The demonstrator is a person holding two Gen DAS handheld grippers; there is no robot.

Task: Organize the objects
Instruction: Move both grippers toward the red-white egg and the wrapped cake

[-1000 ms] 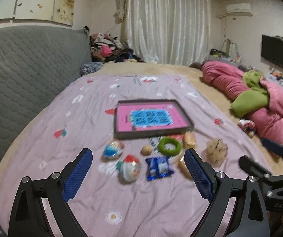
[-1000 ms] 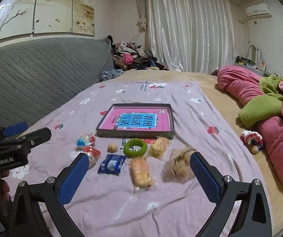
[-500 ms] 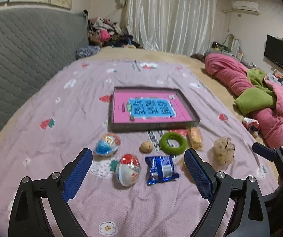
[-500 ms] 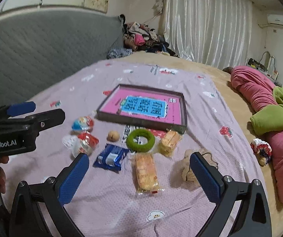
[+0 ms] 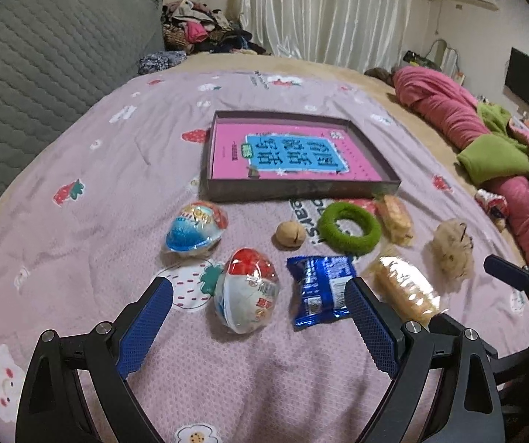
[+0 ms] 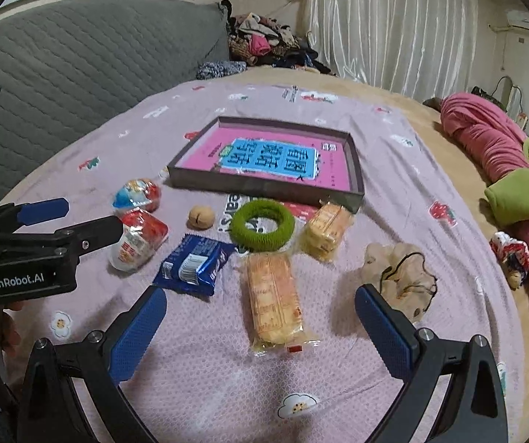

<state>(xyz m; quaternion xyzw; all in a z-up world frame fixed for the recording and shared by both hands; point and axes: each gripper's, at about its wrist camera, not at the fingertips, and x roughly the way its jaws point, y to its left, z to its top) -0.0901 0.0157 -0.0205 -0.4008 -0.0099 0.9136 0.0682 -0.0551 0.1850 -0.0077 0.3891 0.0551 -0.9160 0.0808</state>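
Observation:
A shallow dark tray (image 5: 301, 185) (image 6: 264, 184) with a pink and blue card inside lies on the bed. In front of it are a blue toy egg (image 5: 195, 229), a red and white toy egg (image 5: 248, 290) (image 6: 137, 240), a small brown nut (image 5: 289, 234), a green ring (image 5: 349, 226) (image 6: 262, 225), a blue snack packet (image 5: 319, 289) (image 6: 196, 264), two cracker packs (image 6: 273, 297) (image 6: 327, 229) and a beige scrunchie (image 6: 401, 277). My left gripper (image 5: 258, 313) is open just before the red egg. My right gripper (image 6: 260, 317) is open over the long cracker pack.
A lilac bedspread (image 5: 116, 170) with strawberry prints covers the bed. A grey quilted headboard (image 5: 43, 59) runs along the left. Pink and green bedding (image 5: 493, 140) is heaped at the right, with a small patterned pouch (image 6: 511, 254) beside it. Clothes are piled at the far end.
Both grippers have moved forward and lower toward the row of objects, which now look larger and nearer. Both stay open. No object has shifted.

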